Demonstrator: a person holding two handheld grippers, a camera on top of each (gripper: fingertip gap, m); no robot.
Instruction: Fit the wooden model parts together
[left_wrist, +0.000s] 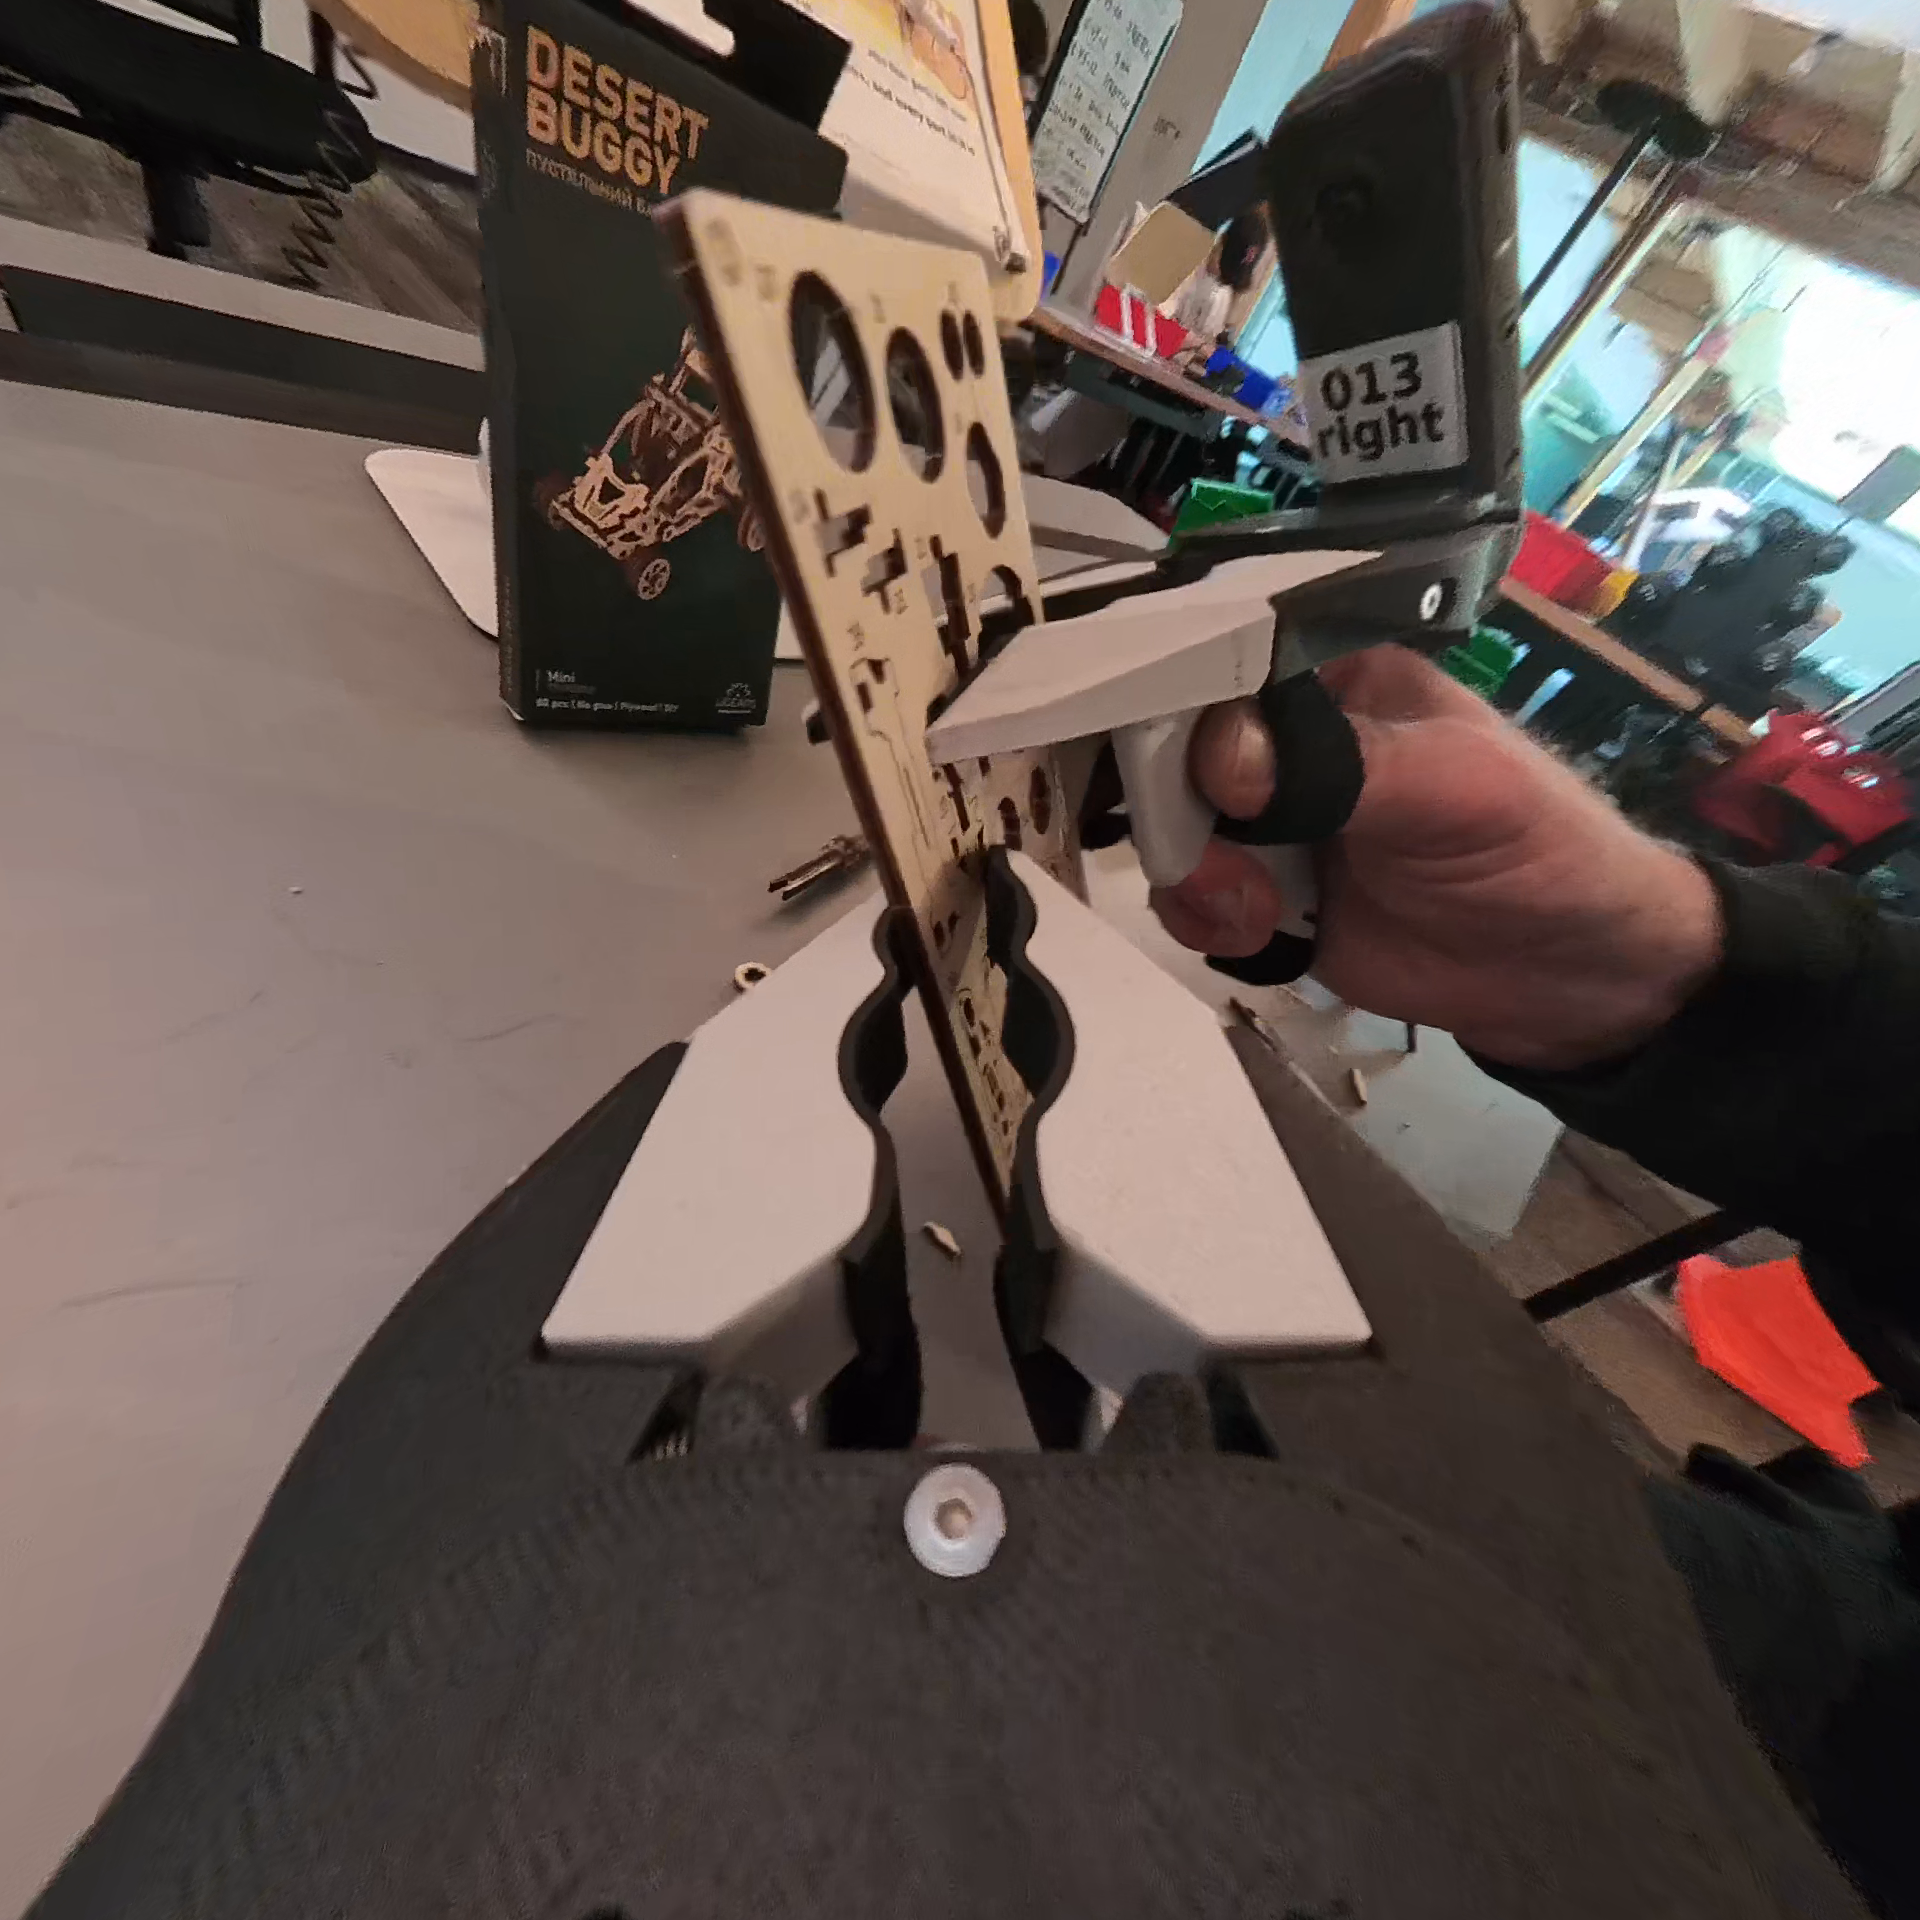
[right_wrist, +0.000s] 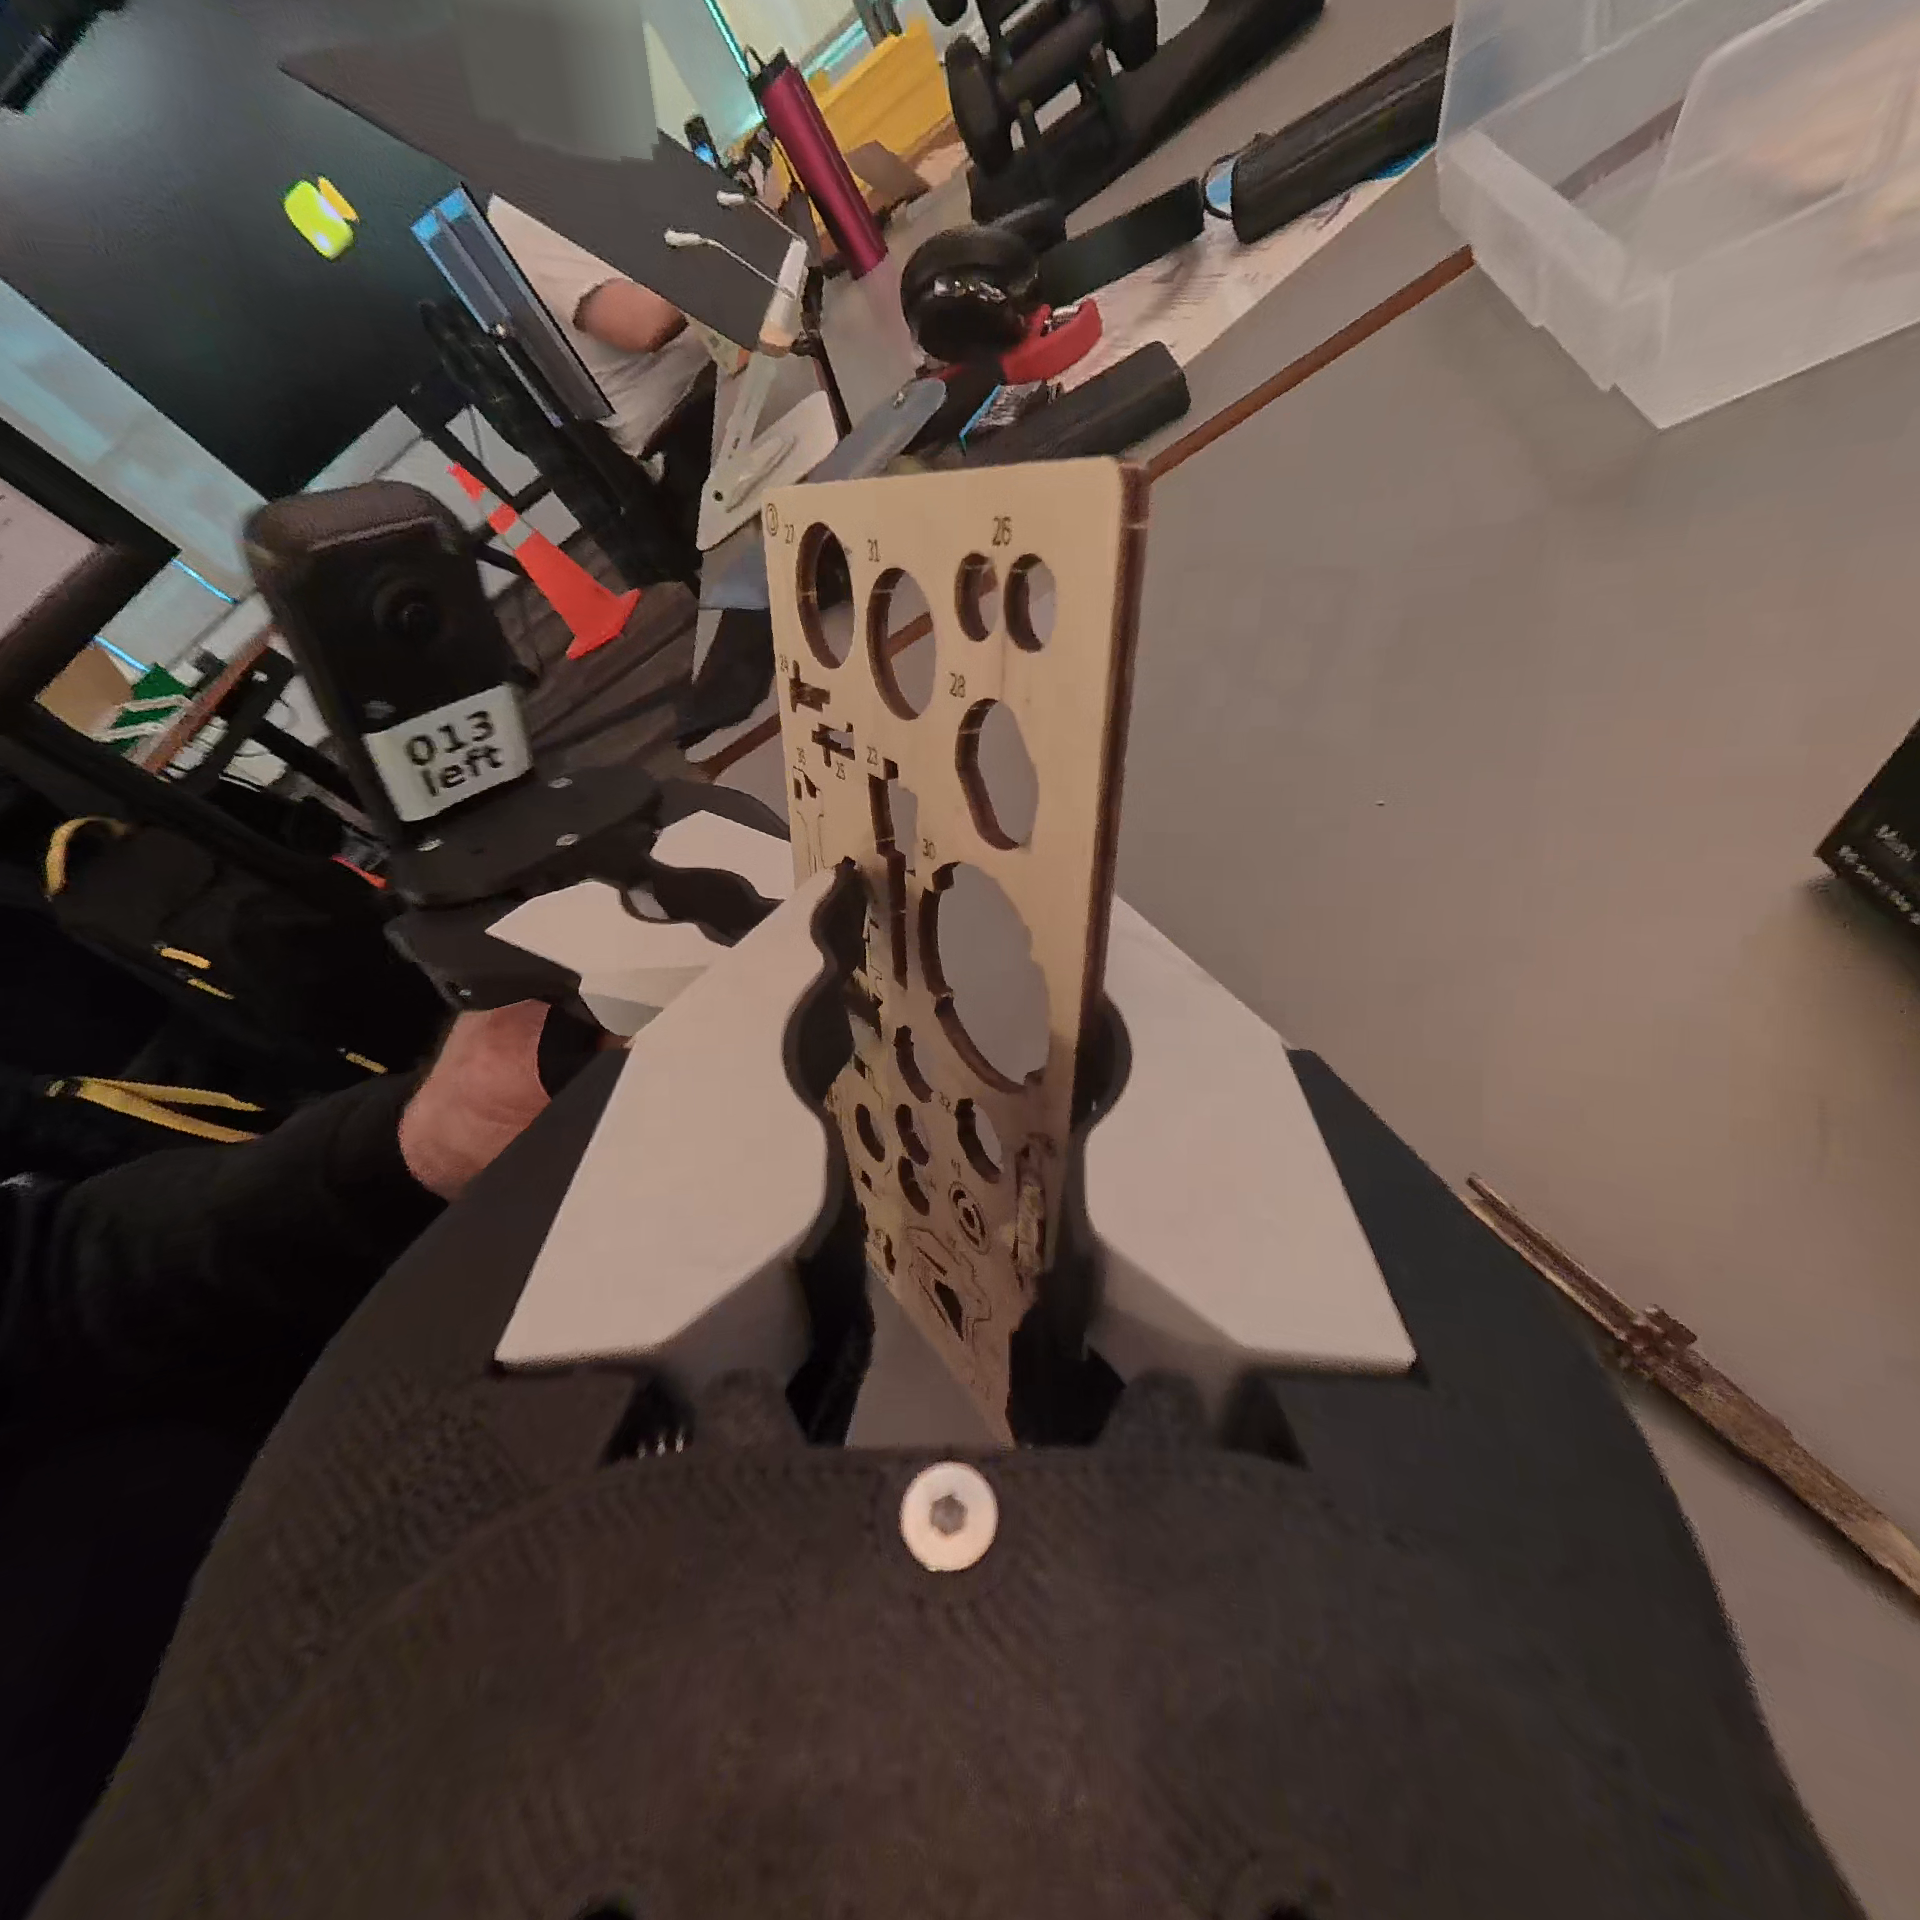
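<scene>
A pale wooden sheet (left_wrist: 831, 244) with laser-cut parts and many punched-out holes stands on edge in the air above the grey table (left_wrist: 260, 831). My left gripper (left_wrist: 945, 904) is shut on its lower end, and the sheet runs slantwise between the dark wavy pads (left_wrist: 873, 1039). My right gripper (left_wrist: 987, 634) comes in from the right, held by a hand (left_wrist: 1455, 862), with one white finger on each side of the sheet. In the right wrist view the sheet (right_wrist: 1081, 727) sits in the wide gap of my right gripper (right_wrist: 977, 914), leaning against the right finger. The left gripper (right_wrist: 748, 894) holds the sheet's left edge.
A dark kit box (left_wrist: 623, 416) with a buggy picture stands on the table behind the sheet. Small loose wooden parts (left_wrist: 821, 862) lie near it. A dark wooden strip (right_wrist: 1683, 1382) lies at the right, and a clear plastic bin (right_wrist: 1714, 208) stands at the back right. Only a small space, under 4 cm, lies between the two pairs of fingers.
</scene>
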